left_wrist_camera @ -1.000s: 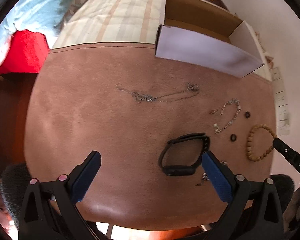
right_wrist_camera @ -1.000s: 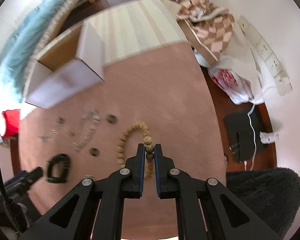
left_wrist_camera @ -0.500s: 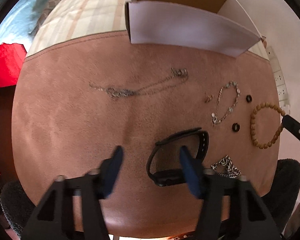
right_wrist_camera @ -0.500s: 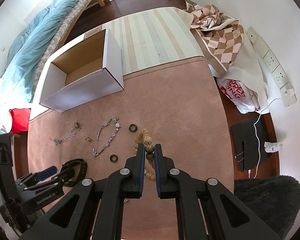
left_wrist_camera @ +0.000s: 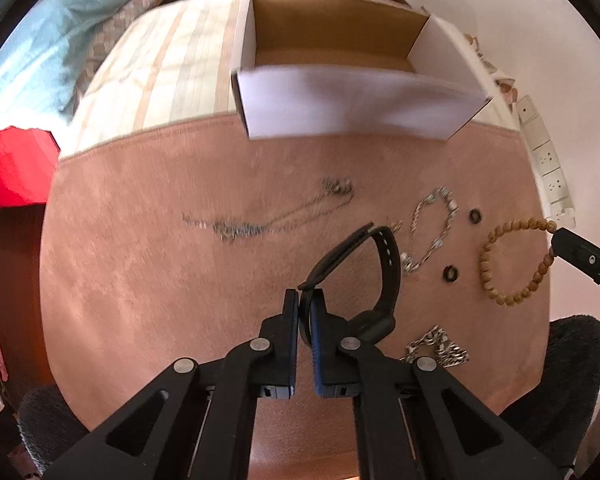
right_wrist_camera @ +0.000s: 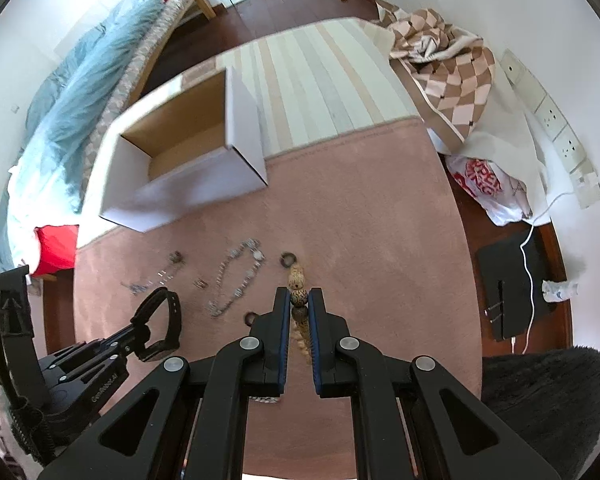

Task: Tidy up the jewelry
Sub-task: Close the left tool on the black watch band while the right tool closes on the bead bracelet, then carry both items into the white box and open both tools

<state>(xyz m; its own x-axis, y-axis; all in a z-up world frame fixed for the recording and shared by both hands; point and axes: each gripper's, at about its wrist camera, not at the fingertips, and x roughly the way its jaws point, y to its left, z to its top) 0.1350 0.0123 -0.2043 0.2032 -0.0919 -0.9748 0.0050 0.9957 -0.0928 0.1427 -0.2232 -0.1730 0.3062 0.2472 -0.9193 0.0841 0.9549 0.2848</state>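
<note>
Left wrist view: the left gripper [left_wrist_camera: 305, 300] is seen clamped on the strap of a black wristband [left_wrist_camera: 380, 272], whose loop is lifted and tilted above the pink carpet [left_wrist_camera: 140, 280]. Beyond it a thin silver necklace [left_wrist_camera: 268, 220] is blurred, and a silver link bracelet [left_wrist_camera: 432, 228], two dark rings [left_wrist_camera: 451, 273] and a chunky chain [left_wrist_camera: 436, 346] are spread on the carpet to the right. A wooden bead bracelet [left_wrist_camera: 512, 260] is met at its right edge by the other gripper's tip. An open white box [left_wrist_camera: 352, 108] with a brown inside is set at the carpet's far edge, on a striped mat [left_wrist_camera: 172, 72]. Right wrist view: the right gripper [right_wrist_camera: 300, 300] is closed on one bead of the bead bracelet [right_wrist_camera: 296, 280], most of which is hidden between the fingers. The left gripper [right_wrist_camera: 138, 330] and wristband [right_wrist_camera: 168, 320] are seen at lower left. A blue quilt [right_wrist_camera: 80, 92], a checked blanket [right_wrist_camera: 452, 64] and wall sockets [right_wrist_camera: 556, 120] are placed around the room; small items near the necklace cannot be identified.
</note>
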